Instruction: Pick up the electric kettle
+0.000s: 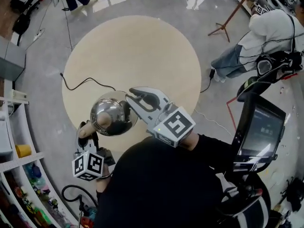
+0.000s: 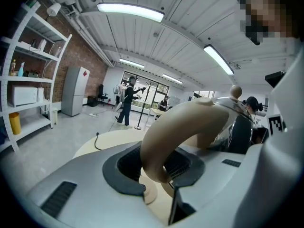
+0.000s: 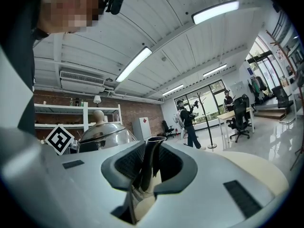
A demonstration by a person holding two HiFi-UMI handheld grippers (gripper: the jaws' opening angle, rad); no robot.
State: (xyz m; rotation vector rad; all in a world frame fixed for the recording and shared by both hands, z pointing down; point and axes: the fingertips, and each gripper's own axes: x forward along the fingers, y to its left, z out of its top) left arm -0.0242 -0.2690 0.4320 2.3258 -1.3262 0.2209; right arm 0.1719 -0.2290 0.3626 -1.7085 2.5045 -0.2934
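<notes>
Electric kettle (image 1: 110, 113) is showing at the round surface's (image 1: 142, 46) near edge. I'm clamping its handle (image 2: 180, 127) in the left hand-held gripper (image 1: 88, 129), and the right hand-held gripper (image 1: 134, 100) is pinching the spout (image 3: 151, 160). Grasp looks done; I can't confirm the lift.

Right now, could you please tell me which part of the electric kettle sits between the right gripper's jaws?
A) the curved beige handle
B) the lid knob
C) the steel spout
C: in the right gripper view, the dark pads of the right gripper are closed on the narrow steel spout, while the beige handle sits in the left gripper.
</notes>
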